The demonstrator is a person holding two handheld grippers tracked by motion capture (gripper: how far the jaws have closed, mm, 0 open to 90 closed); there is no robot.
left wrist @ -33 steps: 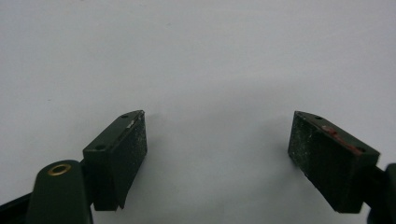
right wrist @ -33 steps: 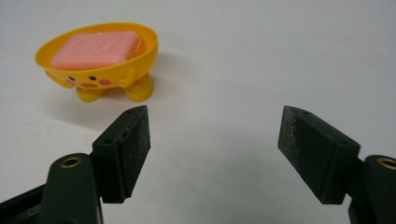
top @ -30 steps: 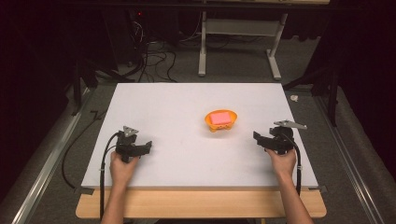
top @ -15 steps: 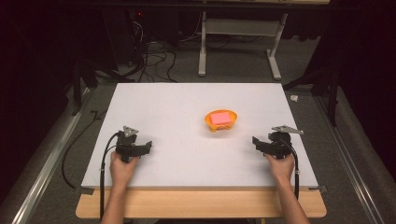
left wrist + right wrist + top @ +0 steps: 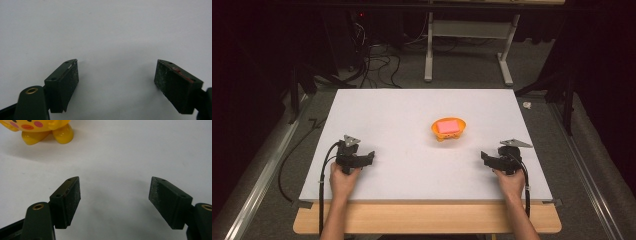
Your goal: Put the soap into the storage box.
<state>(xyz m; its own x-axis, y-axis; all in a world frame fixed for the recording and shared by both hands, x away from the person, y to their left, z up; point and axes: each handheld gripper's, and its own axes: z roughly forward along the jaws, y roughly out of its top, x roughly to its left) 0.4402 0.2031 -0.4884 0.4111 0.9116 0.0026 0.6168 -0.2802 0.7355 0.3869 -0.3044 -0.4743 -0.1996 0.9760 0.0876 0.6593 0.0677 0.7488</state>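
The orange plastic character-shaped bowl [image 5: 448, 129], its face cut off in your right gripper view, holds a pink sponge block [image 5: 448, 125]. It sits mid-counter [image 5: 412, 110], beyond your released, empty left gripper [image 5: 368, 158] and right gripper [image 5: 484, 158].

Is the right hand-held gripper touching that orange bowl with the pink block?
Apart. The high view shows bare white table between the right hand-held gripper and the orange bowl.

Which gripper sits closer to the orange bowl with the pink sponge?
Right. The right gripper rests on the table just right of and nearer the person than the orange bowl. The left gripper sits much farther off, near the table's left side. Both jaws gape empty.
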